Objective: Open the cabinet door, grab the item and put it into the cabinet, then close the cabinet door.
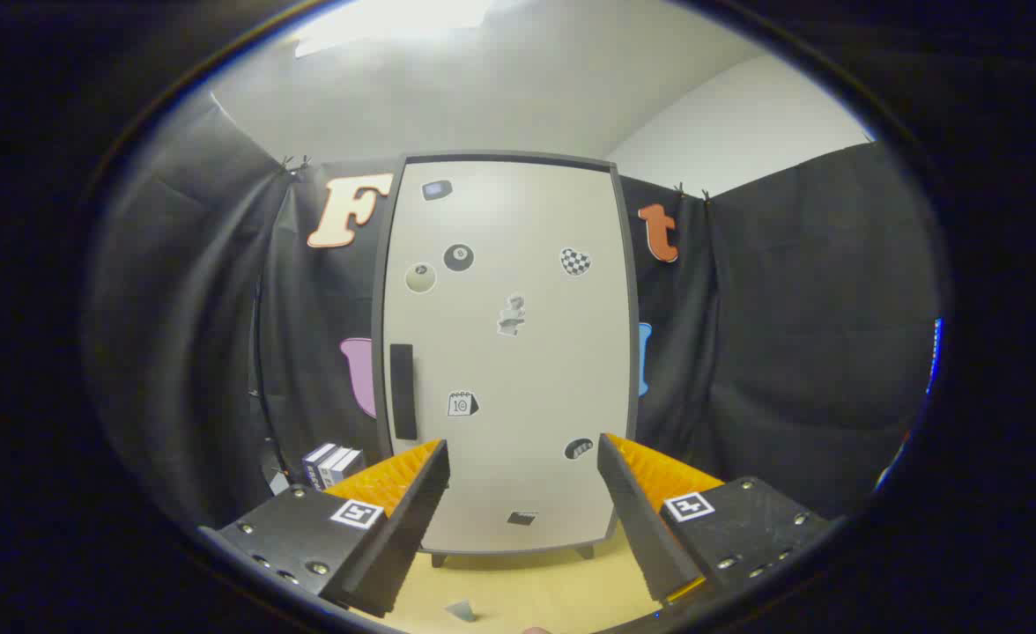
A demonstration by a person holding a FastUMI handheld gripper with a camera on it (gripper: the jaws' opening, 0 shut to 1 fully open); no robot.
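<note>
The gripper (522, 493) points straight at a tall cabinet (509, 352) that stands upright in the middle of the frame. Its jaws are spread wide apart with nothing between them but open air, and the lower part of the cabinet shows through the gap.

The cabinet door (536, 238) is closed and sits flush in its dark grey frame. A dark vertical handle (403, 391) runs down the door's left edge, a little above the left finger's tip. Small stickers are scattered over the pale door face: two billiard-ball ones (458, 257) toward the upper left, a checkered one (575, 261) toward the upper right, and a calendar-like one (462, 404) just right of the handle. The cabinet stands on short dark feet (585, 552) on a light wooden table (536, 594), which shows at the bottom of the frame between the fingers.

At the lower left, just beyond the left finger and beside the cabinet's left side, a small dark box with white stripes (331, 464) stands on the table; this appears to be the item to be stored, and it lies well clear of the jaws. A small grey scrap (462, 609) lies on the table at the very bottom centre. Black cloth hangs behind and on both sides of the cabinet, with a white wall (729, 132) above it at the upper right
</note>
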